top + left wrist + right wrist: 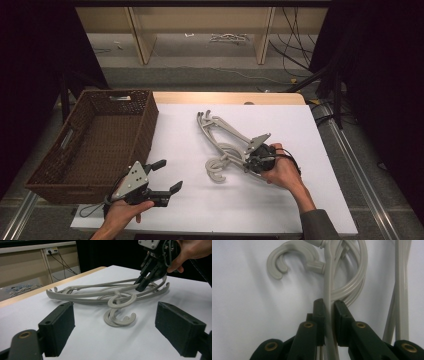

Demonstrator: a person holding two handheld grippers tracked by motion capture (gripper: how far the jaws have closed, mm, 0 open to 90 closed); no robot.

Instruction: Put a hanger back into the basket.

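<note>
Several grey plastic clothes hangers (225, 142) lie tangled in a pile in the middle of the white table, hooks toward the near side (117, 302). My right gripper (251, 159) reaches into the pile from the right and is shut on the arm of one grey hanger (327, 290), its black pads (319, 312) pressing the bar from both sides. The same grip shows from the left gripper view (141, 285). My left gripper (167, 175) sits low at the table's near left, open, with nothing between its pads (58, 330), pointing at the pile.
A dark brown wicker basket (145, 125) stands at the table's left edge, with nothing visible inside it. White tabletop (210, 205) lies between the left gripper and the hangers. Cables and shelving stand on the floor beyond the table.
</note>
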